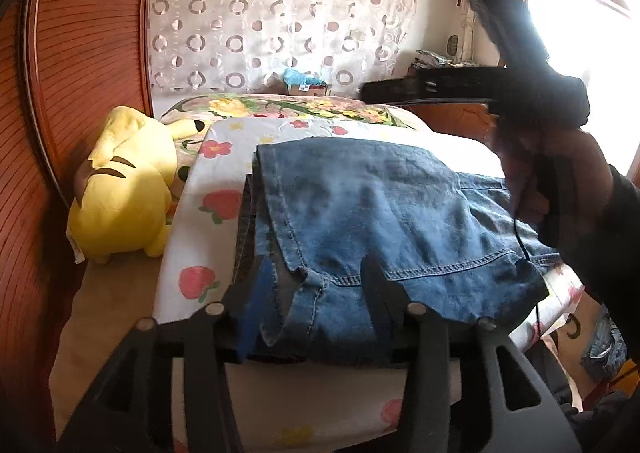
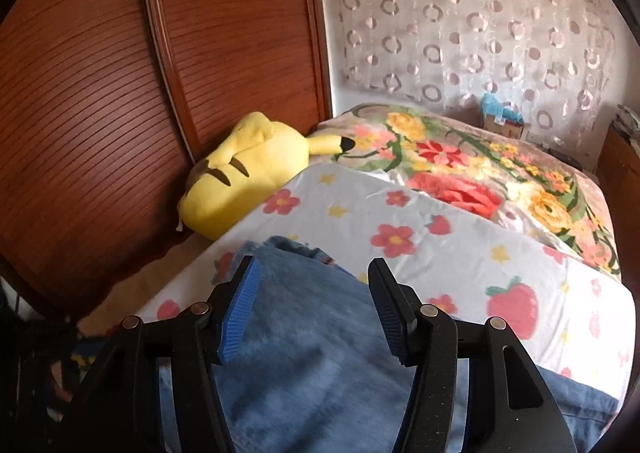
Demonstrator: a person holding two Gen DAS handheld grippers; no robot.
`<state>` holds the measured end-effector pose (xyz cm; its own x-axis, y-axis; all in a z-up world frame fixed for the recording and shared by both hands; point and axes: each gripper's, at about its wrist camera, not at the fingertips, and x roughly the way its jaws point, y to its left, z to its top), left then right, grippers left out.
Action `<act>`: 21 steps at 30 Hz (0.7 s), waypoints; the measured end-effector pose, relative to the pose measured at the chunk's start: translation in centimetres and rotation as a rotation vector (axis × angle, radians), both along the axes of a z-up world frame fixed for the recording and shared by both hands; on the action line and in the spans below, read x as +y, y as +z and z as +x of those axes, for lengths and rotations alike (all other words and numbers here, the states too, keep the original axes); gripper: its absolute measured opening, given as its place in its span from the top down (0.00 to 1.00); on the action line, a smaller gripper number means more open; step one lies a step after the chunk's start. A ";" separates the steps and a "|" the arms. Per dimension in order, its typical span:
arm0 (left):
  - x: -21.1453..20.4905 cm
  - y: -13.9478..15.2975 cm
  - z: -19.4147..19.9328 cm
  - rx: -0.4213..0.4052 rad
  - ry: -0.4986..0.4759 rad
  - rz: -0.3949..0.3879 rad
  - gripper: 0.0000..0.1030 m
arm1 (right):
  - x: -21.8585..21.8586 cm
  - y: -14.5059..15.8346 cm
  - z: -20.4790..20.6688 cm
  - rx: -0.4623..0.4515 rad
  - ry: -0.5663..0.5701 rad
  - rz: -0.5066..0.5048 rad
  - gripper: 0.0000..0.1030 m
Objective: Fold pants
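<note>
wooden slatted wardrobe [image 2: 100, 113] and yellow plush [image 1: 120, 193] sit left of the strawberry-print bed cover [image 1: 192, 229], which gives a flat folding surface. folded jeans [image 1: 380, 221] lie on it. left gripper [image 1: 316, 273] hangs open at their near edge, gripping nothing; right gripper [image 2: 314, 277] hovers open above the denim.

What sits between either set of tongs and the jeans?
Nothing visible. The left tongs are already at the near edge of the folded jeans, open. The right tongs hover open directly over the denim. The yellow plush lies off to the side.
</note>
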<state>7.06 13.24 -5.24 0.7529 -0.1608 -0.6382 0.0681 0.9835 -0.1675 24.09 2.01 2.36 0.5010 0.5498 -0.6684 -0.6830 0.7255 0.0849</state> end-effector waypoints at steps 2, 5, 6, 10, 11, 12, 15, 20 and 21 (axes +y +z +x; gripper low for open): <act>-0.2 -0.1 0.1 0.005 -0.003 0.000 0.50 | -1.6 0.4 -0.6 -0.015 -0.008 -0.008 0.44; -0.8 -0.1 0.3 -0.002 -0.013 0.008 0.47 | -4.5 0.6 -1.6 -0.029 -0.022 -0.012 0.44; -0.9 -0.2 0.4 -0.001 -0.016 0.009 0.47 | -5.4 0.7 -1.9 -0.032 -0.031 -0.011 0.44; -1.7 -0.3 0.4 -0.005 -0.003 0.046 0.47 | -9.8 1.1 -3.4 -0.028 -0.068 0.012 0.44; -1.8 -0.3 0.4 -0.010 -0.006 0.045 0.47 | -10.5 1.1 -3.8 -0.033 -0.076 0.010 0.44; -2.0 -0.4 0.3 -0.013 -0.010 0.041 0.47 | -11.6 1.2 -4.5 -0.042 -0.090 0.005 0.44; -2.3 -0.6 0.2 -0.016 -0.024 0.028 0.47 | -14.2 0.9 -5.9 -0.044 -0.122 -0.009 0.44; -2.9 -1.4 0.3 0.002 -0.033 0.042 0.50 | -16.9 -1.5 -7.8 -0.030 -0.158 -0.034 0.44; -2.9 -1.6 0.3 0.008 -0.034 0.041 0.54 | -17.1 -2.2 -8.0 -0.027 -0.165 -0.039 0.44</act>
<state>7.34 10.30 -6.86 0.7425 -0.1595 -0.6506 0.1004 0.9868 -0.1273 16.08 -15.09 0.17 0.6002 0.4324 -0.6729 -0.5563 0.8301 0.0373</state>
